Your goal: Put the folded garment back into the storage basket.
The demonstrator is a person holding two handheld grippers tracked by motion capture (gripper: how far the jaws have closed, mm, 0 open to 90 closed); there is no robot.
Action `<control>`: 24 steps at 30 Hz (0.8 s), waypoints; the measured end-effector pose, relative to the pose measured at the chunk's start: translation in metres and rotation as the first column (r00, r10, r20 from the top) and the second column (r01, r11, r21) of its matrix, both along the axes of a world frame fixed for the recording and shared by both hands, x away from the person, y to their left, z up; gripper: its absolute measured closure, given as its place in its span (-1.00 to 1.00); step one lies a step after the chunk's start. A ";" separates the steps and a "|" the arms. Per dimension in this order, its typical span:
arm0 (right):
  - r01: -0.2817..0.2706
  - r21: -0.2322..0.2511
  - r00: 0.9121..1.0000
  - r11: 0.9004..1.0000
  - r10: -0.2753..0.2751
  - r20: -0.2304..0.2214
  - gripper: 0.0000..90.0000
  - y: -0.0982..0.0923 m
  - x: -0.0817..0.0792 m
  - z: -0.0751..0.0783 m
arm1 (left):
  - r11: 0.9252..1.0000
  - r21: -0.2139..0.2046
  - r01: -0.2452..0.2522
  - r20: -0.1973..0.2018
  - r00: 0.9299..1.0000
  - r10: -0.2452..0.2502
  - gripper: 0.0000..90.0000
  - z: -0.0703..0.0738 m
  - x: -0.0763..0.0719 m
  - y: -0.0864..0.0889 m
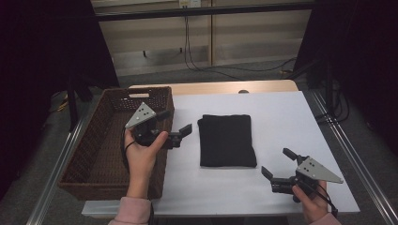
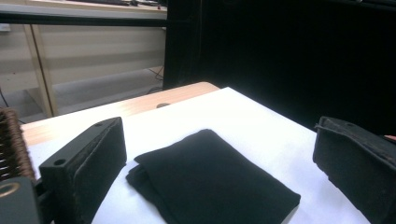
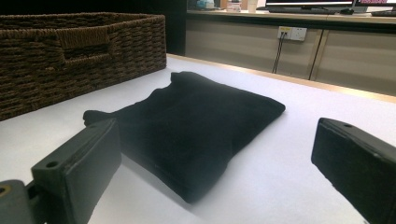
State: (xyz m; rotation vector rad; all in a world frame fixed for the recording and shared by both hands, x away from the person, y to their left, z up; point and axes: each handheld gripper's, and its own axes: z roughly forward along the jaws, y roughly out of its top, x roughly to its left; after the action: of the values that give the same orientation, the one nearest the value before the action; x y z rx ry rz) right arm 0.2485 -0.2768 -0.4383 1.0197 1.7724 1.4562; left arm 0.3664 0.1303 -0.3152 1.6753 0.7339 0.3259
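Folded black cloth (image 1: 228, 140) lies flat at the centre of the white table (image 1: 281, 112). Left gripper (image 1: 177, 127), jaws apart and empty, hangs between the cloth and the wicker basket (image 1: 96, 159); right gripper (image 1: 278, 164), likewise spread and empty, sits near the cloth's right corner.

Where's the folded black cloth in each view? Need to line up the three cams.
High view: the folded black cloth lies at the middle of the white tabletop, right of the wicker basket.
Left gripper view: lower centre, framed by the two black jaws.
Right gripper view: centre, ahead of the jaws.
Shared landmark: the wicker basket, also at the left edge of the left gripper view and upper left of the right gripper view.
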 end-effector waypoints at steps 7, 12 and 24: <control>0.004 0.000 1.000 1.000 -0.004 -0.004 -0.97 0.000 0.000 0.000 | 1.000 0.022 0.018 -0.010 1.000 -0.017 -0.94 0.001 0.004 -0.015; 0.006 -0.001 1.000 1.000 -0.006 -0.007 -0.97 0.000 -0.001 0.000 | 0.999 0.033 0.028 -0.015 0.999 -0.028 -0.94 0.001 0.007 -0.023; 0.004 -0.003 1.000 1.000 -0.004 0.003 -0.97 -0.001 -0.001 0.001 | 0.998 0.043 0.050 -0.029 0.998 -0.049 -0.93 -0.005 0.016 -0.045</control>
State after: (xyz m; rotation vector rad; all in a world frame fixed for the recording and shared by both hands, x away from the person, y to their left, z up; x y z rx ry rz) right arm 0.2479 -0.2774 -0.4374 1.0184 1.7686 1.4508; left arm 0.3820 0.0853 -0.3206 1.7392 0.7095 0.2858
